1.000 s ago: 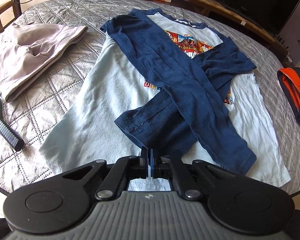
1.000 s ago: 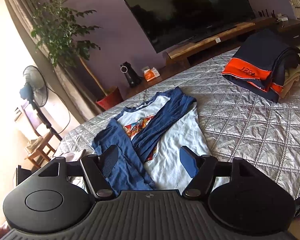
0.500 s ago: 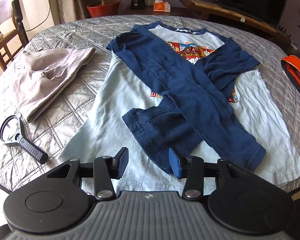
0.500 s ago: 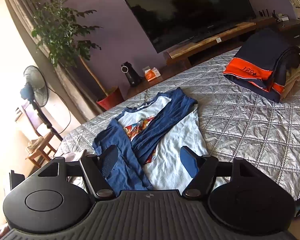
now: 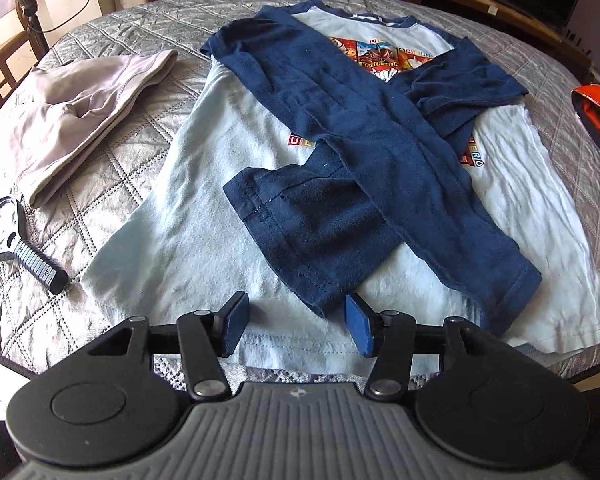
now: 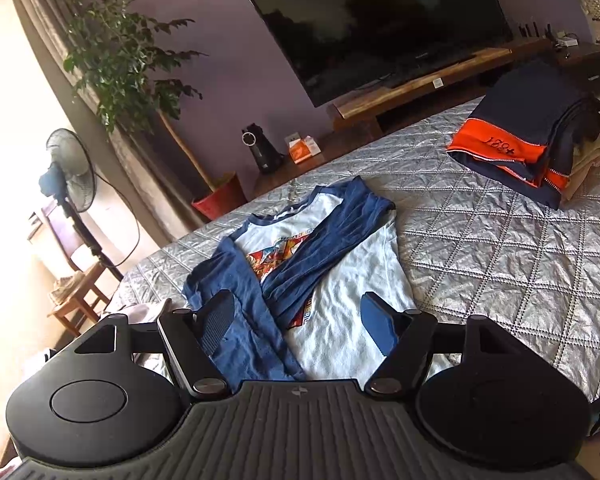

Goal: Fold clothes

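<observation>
Shirt (image 5: 204, 216) with 2 crossed sleeves (image 5: 364, 148)

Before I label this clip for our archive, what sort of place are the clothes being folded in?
Most likely a home living room. A large television stands on a low wooden stand, a potted plant and a standing fan sit by the window, and the shirt lies on a quilted grey cover.

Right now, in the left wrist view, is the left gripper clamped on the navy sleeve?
No. The left gripper stands with its jaws apart, and the navy sleeve lies flat on the shirt, its cuff just ahead of them.
</observation>
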